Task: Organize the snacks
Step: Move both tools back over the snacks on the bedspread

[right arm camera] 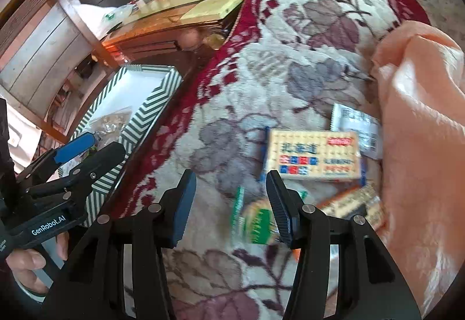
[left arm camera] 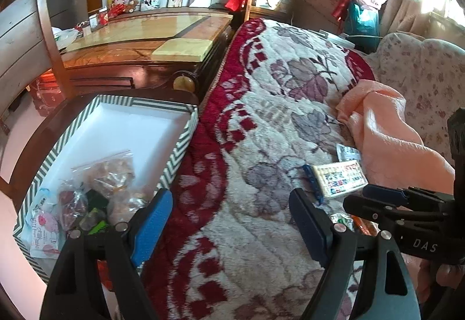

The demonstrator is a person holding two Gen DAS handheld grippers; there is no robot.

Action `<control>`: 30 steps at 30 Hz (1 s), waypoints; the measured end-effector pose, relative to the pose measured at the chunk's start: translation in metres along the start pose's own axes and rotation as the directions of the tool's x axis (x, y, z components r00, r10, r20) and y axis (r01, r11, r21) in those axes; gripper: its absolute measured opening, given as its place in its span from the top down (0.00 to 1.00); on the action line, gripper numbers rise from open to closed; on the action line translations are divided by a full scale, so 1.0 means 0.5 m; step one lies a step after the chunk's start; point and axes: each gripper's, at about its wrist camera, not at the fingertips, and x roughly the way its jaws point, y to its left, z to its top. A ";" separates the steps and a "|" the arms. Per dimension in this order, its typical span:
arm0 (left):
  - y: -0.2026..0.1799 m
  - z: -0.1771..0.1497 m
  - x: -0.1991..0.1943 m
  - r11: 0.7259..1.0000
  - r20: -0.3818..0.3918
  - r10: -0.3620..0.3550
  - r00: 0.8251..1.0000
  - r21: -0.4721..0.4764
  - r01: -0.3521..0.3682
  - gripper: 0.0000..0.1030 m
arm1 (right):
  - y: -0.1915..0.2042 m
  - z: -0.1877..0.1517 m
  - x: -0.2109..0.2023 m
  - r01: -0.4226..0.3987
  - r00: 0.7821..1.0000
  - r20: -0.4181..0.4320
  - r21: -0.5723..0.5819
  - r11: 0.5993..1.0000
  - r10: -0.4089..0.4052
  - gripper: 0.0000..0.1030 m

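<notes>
Left claw [left arm camera: 229, 224] gaped wide and empty beside the green-and-white striped cardboard box [left arm camera: 174, 157] with bagged snacks inside, visible only from its wrist, right claw [right arm camera: 229, 203] likewise open, empty above the yellow rectangular cracker pack [right arm camera: 314, 156] on the floral fleece blanket [right arm camera: 290, 58].

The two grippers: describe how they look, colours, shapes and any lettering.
Both are black handheld tools with two forked arms studded with silver rivets. The left gripper carries flat blue pads on its fingers; white lettering on its body reads "GenRobot.AI". The right gripper has dark ribbed pads on its fingers, and "DAS" is printed on its body. Bare fingers hold each handle; no sleeves or cables show.
</notes>
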 end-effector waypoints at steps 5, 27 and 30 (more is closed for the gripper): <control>-0.028 -0.005 0.006 1.000 -0.013 -0.011 1.000 0.020 0.011 0.18 | -0.036 -0.020 -0.015 0.015 1.000 0.001 0.030 0.999 -0.015 0.51; -0.123 -0.041 0.047 0.993 -0.100 -0.050 0.994 0.098 0.060 0.18 | -0.160 -0.078 -0.047 0.079 0.997 -0.017 0.146 0.986 -0.077 0.47; -0.122 -0.045 0.051 0.994 -0.105 -0.047 0.993 0.094 0.057 0.18 | -0.159 -0.074 -0.043 0.063 0.998 -0.011 0.150 0.987 -0.062 0.47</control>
